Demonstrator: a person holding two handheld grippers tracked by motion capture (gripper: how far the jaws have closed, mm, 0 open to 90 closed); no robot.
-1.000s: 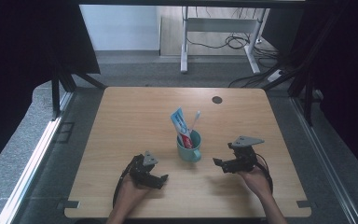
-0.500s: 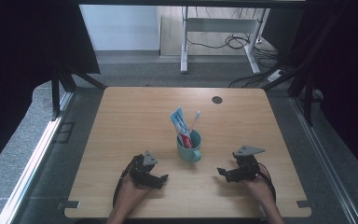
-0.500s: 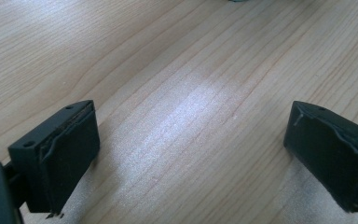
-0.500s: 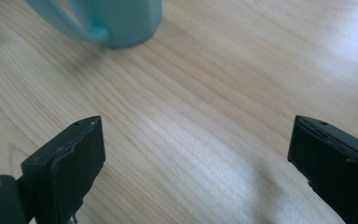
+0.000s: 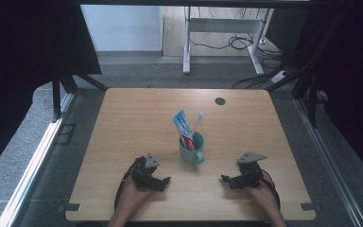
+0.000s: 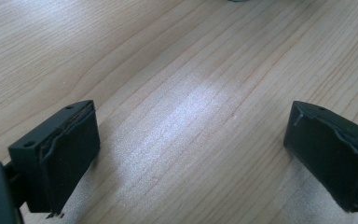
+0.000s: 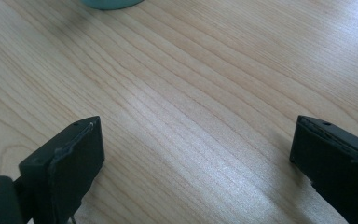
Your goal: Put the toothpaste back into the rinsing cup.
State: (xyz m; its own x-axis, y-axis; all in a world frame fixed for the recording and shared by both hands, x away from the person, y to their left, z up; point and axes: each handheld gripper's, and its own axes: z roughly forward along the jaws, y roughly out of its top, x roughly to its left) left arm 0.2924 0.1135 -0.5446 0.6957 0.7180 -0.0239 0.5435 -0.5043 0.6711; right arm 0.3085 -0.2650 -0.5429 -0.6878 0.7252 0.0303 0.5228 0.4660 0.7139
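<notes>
the right tool (image 5: 228, 180) has dropped back toward the near edge of the tabletop (image 5: 123, 118) over the last second, away from the teal cup (image 5: 192, 150) — it now rests low with jaws spread wide and empty; the left tool (image 5: 163, 182) has stayed put, likewise open and holding nothing; the cup stands mid-tabletop between them, apart from both, with the toothpaste tube (image 5: 182, 125) and toothbrush (image 5: 197, 121) upright inside; that retreat suggests the placing is finished, hands parked either side.
</notes>
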